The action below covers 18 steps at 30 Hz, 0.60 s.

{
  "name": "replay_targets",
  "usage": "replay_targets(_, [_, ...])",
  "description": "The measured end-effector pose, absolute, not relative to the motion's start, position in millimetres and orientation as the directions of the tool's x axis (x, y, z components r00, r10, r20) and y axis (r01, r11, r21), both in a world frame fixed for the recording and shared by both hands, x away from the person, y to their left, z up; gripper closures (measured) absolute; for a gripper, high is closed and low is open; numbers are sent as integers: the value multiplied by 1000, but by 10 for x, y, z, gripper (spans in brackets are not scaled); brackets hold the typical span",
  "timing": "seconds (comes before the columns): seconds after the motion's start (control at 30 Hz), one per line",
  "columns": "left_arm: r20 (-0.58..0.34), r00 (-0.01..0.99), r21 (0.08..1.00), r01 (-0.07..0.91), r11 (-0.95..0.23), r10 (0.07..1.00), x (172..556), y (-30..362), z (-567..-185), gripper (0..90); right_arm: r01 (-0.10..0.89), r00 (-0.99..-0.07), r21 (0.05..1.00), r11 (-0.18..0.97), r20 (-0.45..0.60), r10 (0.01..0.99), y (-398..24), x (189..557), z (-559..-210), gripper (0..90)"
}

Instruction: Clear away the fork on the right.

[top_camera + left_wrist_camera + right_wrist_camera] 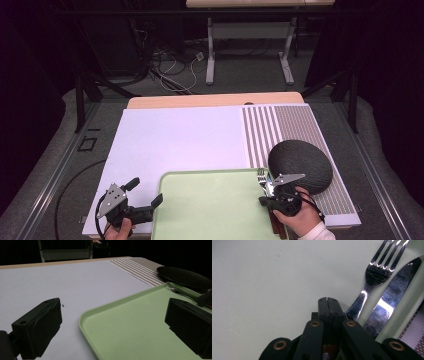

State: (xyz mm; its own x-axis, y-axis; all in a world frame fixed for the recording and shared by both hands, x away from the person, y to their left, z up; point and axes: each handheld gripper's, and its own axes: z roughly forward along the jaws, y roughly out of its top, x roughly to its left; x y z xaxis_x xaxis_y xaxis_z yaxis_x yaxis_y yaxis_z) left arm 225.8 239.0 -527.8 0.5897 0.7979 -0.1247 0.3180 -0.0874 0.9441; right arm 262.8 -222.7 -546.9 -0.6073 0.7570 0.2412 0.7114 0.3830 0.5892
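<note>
While the left claw (146,196) stands wide at the green tray (210,210) corner, the right claw (328,305) is pressed together beside the fork (372,277) and knife (395,291); their handles are hidden.

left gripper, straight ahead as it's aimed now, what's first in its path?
Probably the fork at the green tray's far edge, with the black plate just behind it. The open left gripper straddles the tray's corner; depth is uncertain.
</note>
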Motion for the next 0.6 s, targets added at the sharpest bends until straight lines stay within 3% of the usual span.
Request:
replay_targets(0.2, [-124,590,944,318,-88,798,2258,2390,-5278,10,692,-629,609,389,243,738,-2225,2614,-5451,883])
replay_targets(0.6, [-126,589,944,320,-87,799,2259,2389,-5280,10,616,-685,672,411,199,701,-2259,2606,-5383,735])
